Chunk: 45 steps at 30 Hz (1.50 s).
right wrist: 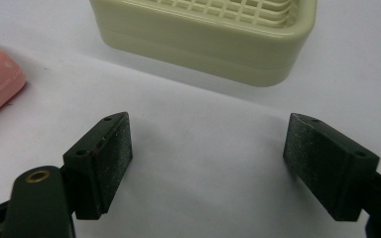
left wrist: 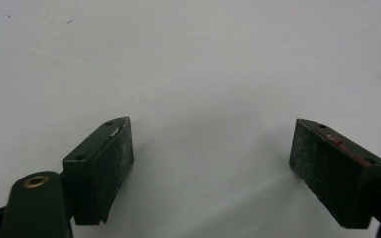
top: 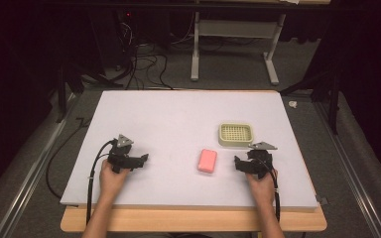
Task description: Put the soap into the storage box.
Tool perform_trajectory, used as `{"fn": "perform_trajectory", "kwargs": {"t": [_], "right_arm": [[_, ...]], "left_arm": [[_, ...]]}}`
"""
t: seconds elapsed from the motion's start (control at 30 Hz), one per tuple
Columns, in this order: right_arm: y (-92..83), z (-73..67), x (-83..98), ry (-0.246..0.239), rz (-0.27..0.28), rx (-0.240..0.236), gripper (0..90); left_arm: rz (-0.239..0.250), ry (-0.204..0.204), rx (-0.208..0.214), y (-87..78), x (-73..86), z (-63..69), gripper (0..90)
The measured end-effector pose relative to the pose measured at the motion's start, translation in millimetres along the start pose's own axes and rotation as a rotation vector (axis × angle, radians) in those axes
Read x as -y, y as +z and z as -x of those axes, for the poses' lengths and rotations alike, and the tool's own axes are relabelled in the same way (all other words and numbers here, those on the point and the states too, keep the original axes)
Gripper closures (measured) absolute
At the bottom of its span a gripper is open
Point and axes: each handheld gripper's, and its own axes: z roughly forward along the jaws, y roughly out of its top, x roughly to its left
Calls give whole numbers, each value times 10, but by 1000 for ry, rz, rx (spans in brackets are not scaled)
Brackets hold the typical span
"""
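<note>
High view: both tongs, left tongs [top: 141, 159] and right tongs [top: 238, 163], gape wide, empty.

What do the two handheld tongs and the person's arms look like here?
Both tongs, left and right, are black, each topped by a grey three-cornered plate and trailing a black cable. Their jaws end in flat, rough-textured black pads with small screw holes; a brass-ringed hole shows beside one jaw. No sleeves reach the forearms.
</note>
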Motion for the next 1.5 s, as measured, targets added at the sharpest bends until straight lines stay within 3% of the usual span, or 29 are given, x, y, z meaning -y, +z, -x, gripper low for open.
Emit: {"fn": "perform_trajectory", "kwargs": {"t": [0.73, 0.97, 1.3, 1.33, 1.5], "right_arm": [[1, 7, -8, 5, -7, -2, 188], [-11, 8, -11, 15, -18, -1, 145], [-159, -139, -21, -35, 27, -88, 144], [-194, -219, -24, -59, 38, -114, 143], [-256, -362, -47, -110, 64, -159, 140]], "left_arm": [[0, 0, 0, 0, -1, -1, 178], [-1, 1, -1, 0, -1, 0, 178], [-1, 1, 0, 0, -1, 0, 178], [-1, 1, 0, 0, -1, 0, 178], [-1, 1, -1, 0, -1, 0, 178]]}}
